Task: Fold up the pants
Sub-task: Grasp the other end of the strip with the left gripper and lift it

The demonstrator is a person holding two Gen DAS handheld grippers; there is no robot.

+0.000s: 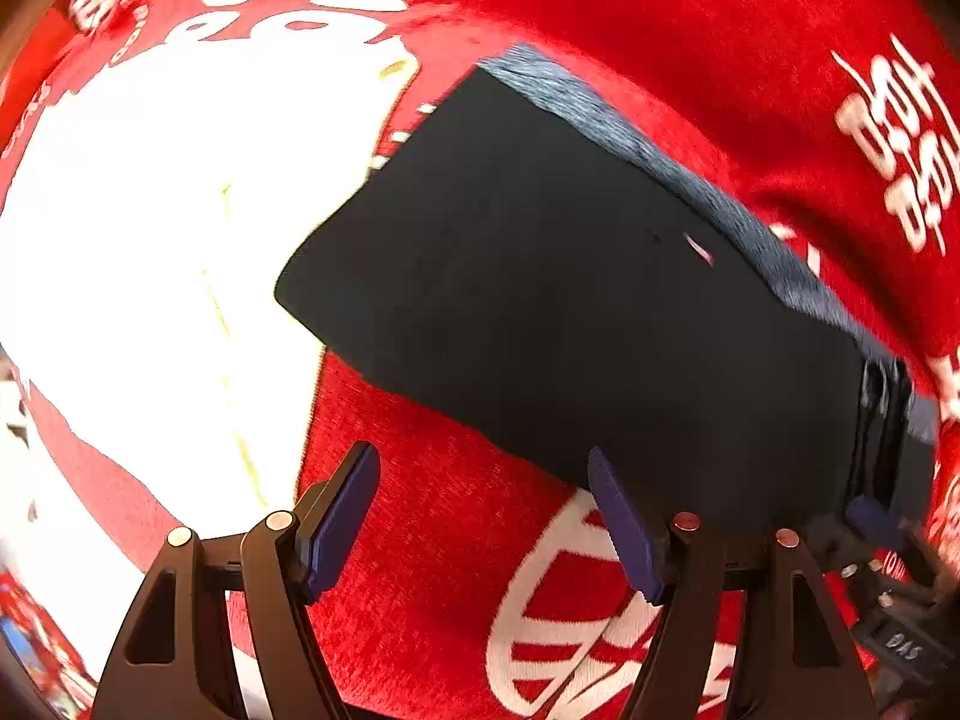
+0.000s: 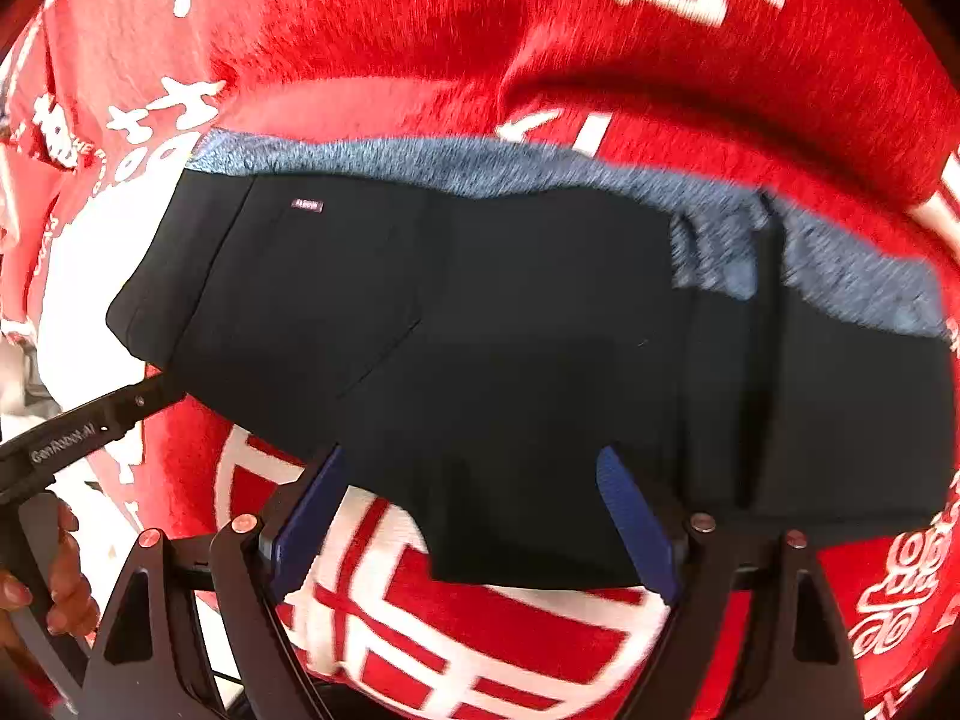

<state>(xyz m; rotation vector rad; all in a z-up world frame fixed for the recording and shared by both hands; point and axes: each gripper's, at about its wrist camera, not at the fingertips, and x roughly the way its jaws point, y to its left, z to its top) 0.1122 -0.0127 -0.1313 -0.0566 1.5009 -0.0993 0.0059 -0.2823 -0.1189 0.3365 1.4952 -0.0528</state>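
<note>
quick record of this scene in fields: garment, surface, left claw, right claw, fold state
garment: dark pants, grey-blue inner lining showing along the far edge
surface: red cloth with white characters
left claw: open, empty, over the cloth beside the pants' near edge
right claw: open, near edge of the pants between its pads, not pinched
fold state: pants lie flat in a compact folded shape
</note>
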